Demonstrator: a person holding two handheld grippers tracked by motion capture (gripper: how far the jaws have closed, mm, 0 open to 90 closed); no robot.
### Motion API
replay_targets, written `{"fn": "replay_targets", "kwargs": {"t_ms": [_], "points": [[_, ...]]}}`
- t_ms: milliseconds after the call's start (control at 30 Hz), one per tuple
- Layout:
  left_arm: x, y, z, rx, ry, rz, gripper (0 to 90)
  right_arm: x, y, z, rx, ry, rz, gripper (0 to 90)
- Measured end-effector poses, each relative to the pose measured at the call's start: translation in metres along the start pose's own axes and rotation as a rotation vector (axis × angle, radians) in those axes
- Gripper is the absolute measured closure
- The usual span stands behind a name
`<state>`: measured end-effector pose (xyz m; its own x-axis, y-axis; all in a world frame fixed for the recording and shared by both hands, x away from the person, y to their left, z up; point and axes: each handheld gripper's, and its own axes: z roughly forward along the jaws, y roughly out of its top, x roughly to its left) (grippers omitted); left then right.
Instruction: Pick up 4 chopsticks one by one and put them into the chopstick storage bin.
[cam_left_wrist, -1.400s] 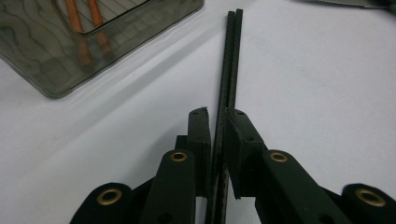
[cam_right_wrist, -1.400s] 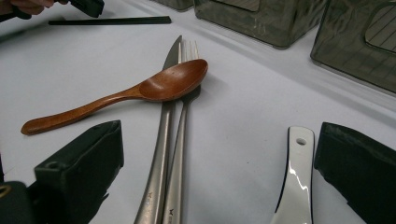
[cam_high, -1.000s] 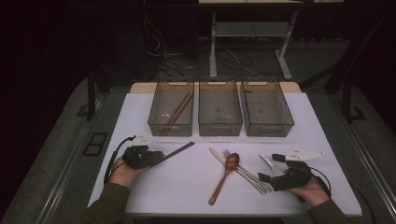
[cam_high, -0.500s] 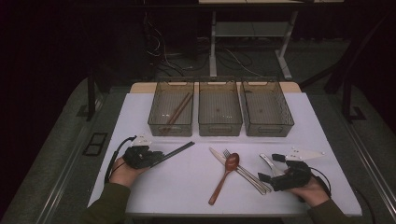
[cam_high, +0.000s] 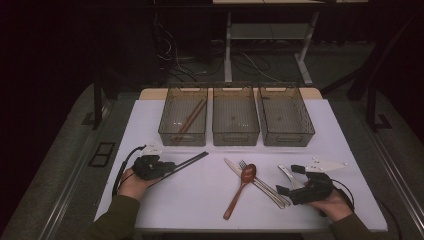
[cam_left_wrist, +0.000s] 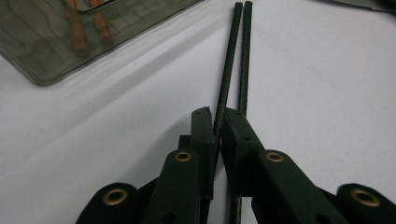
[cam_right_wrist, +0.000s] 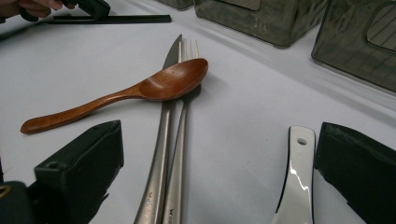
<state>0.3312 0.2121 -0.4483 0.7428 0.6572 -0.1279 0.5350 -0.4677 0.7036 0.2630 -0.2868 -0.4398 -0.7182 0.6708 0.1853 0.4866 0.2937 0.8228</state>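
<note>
Looking down from the high view, the middle bin serves as the landmark: a bin on its left already holds a pair of brown chopsticks, and a third bin on its right looks empty. Nearer the person than the middle bin and off to its left, the left gripper lies low on the white table with a pair of black chopsticks running out from its jaws towards the left bin. Nearer than the middle bin and slightly right lie a wooden spoon, a knife and a fork; farther right, the right gripper rests by a metal spoon.

In the left gripper view, the jaws have just closed the last bit and now pinch the black chopsticks between the pads, the sticks lying side by side on the table. Compared with the earlier high frames, neither hand has shifted. I judge the grasp made, so lifting the pair towards the left bin likely comes next.

In the right gripper view, the jaws stand wide apart with nothing gripped; the metal spoon lies just inside the right-hand jaw, and the knife, fork and wooden spoon sit between them farther out.
</note>
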Motion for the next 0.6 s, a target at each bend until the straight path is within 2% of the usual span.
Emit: {"fn": "replay_targets", "kwargs": {"t_ms": [600], "points": [[0.0, 0.0002, 0.0001, 0.001, -0.003, -0.002, 84.5, 0.0003, 0.0002, -0.0008, -0.002, 0.004, 0.0, 1.1]]}}
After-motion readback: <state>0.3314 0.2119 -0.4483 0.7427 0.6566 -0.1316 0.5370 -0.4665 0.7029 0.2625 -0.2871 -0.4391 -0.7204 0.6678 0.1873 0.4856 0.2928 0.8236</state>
